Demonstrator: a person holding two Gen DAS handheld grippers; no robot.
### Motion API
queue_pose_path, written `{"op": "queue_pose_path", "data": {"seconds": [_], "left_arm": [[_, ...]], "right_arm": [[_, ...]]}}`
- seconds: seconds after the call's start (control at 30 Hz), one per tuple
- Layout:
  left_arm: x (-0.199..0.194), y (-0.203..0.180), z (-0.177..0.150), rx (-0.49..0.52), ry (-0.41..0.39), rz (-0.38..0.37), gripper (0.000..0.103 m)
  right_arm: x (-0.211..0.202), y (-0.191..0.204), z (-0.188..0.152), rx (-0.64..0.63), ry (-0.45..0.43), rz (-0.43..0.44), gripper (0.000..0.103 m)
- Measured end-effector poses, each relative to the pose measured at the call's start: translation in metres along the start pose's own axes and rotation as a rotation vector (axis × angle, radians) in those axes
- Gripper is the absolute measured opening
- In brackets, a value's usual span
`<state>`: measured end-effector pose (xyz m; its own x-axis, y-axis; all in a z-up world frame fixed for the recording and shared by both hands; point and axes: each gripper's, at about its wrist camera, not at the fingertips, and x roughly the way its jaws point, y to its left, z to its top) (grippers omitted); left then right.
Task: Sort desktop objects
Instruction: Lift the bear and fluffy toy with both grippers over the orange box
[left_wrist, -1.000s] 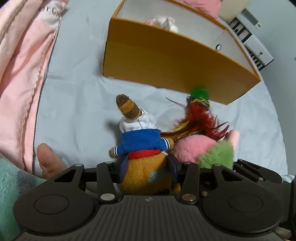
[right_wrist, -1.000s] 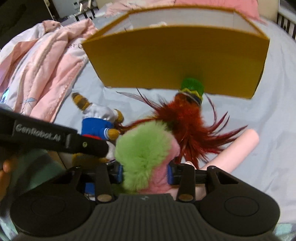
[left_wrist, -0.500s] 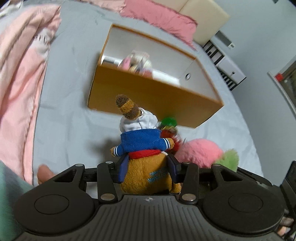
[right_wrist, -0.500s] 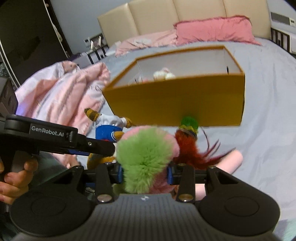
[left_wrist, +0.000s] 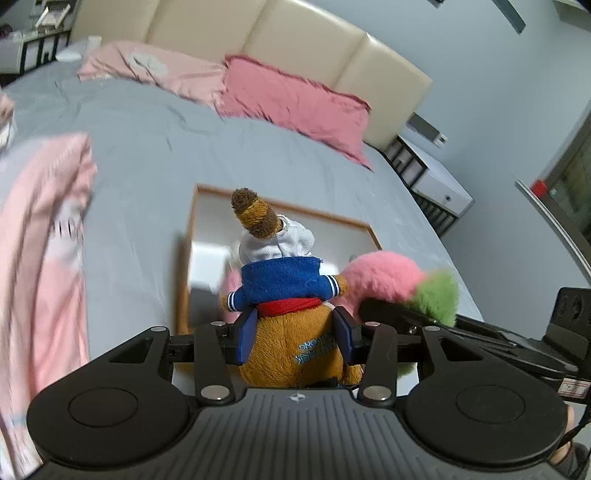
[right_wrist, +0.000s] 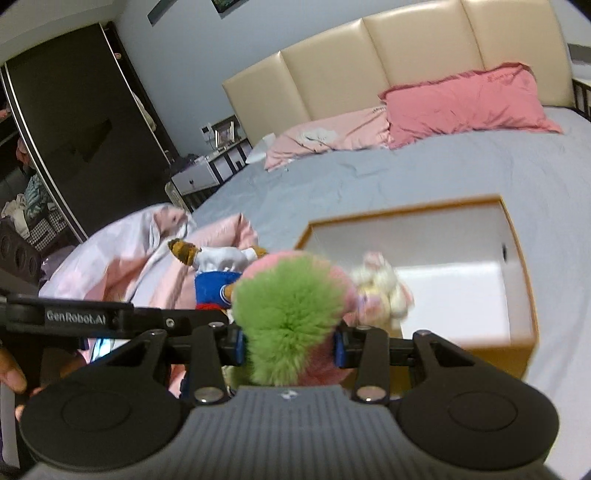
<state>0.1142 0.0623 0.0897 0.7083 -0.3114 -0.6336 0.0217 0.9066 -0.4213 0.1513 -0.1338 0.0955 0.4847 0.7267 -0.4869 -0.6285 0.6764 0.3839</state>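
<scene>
In the left wrist view, the left gripper (left_wrist: 293, 338) is pinching a brown plush toy (left_wrist: 288, 295) at lower centre, before the orange box (left_wrist: 192, 236). In the right wrist view, the right gripper (right_wrist: 288, 343) is pinching a pink-green pompom (right_wrist: 291, 314) at lower centre.

White lettering reading "GenRobot.AI" is showing on the black arm of the left gripper (right_wrist: 155, 319); teal stitching on the brown plush toy (left_wrist: 291, 347) is proving illegible.

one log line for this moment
left gripper: shut on bear | right gripper: shut on pom-pom | both above box
</scene>
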Motion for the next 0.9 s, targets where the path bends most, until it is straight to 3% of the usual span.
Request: {"op": "queue_pose_path", "data": {"seconds": [0.23, 0.4, 0.57, 0.73, 0.9], "left_arm": [[0.023, 0.027, 0.051, -0.078, -0.147, 0.130, 0.050], [0.047, 0.048, 0.055, -0.097, -0.118, 0.174, 0.050], [0.059, 0.061, 0.052, -0.102, -0.087, 0.172, 0.050], [0.062, 0.062, 0.055, -0.083, -0.077, 0.169, 0.051], [0.064, 0.053, 0.061, -0.064, -0.060, 0.125, 0.050]], "right_arm": [[0.072, -0.015, 0.054, 0.042, 0.001, -0.035, 0.044], [0.139, -0.033, 0.060, 0.097, 0.074, -0.049, 0.044], [0.186, -0.046, 0.056, 0.143, 0.156, -0.032, 0.045], [0.198, -0.053, 0.059, 0.157, 0.169, -0.012, 0.044], [0.184, -0.054, 0.065, 0.134, 0.140, -0.021, 0.044]]}}
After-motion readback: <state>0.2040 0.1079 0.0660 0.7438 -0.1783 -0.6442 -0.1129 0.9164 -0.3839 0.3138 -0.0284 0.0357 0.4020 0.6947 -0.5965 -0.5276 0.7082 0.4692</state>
